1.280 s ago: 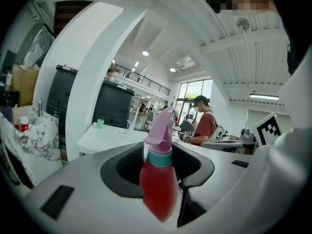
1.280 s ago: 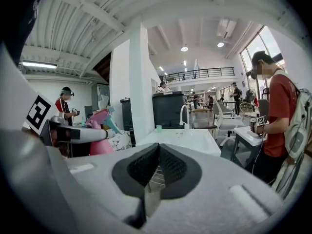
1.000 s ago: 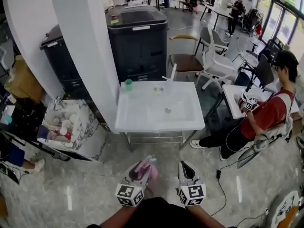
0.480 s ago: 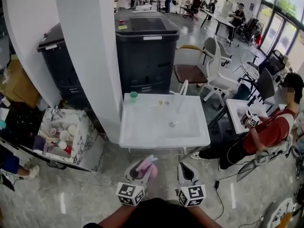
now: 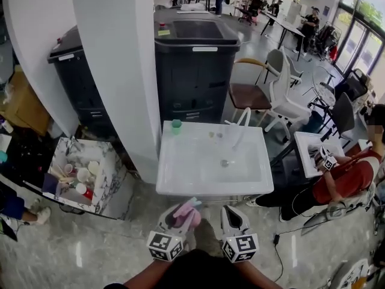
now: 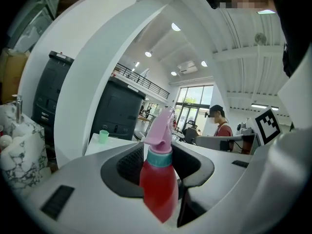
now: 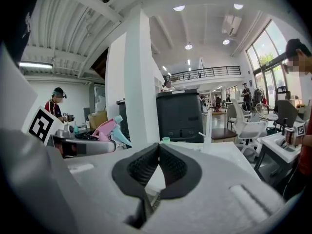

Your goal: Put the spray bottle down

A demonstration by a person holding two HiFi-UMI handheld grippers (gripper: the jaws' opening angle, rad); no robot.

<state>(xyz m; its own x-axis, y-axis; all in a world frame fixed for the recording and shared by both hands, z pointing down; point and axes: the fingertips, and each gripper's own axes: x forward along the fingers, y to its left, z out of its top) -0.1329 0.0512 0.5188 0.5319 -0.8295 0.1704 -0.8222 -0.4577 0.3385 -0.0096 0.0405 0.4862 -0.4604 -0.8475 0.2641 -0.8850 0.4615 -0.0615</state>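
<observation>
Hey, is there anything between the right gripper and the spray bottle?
No. In the head view only floor shows between the right gripper and the spray bottle, which the left gripper grips.

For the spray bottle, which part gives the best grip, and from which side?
The red body below the teal collar, from the side: the spray bottle stands upright, and its pink trigger head is uneven. The left gripper holds it there.
</observation>
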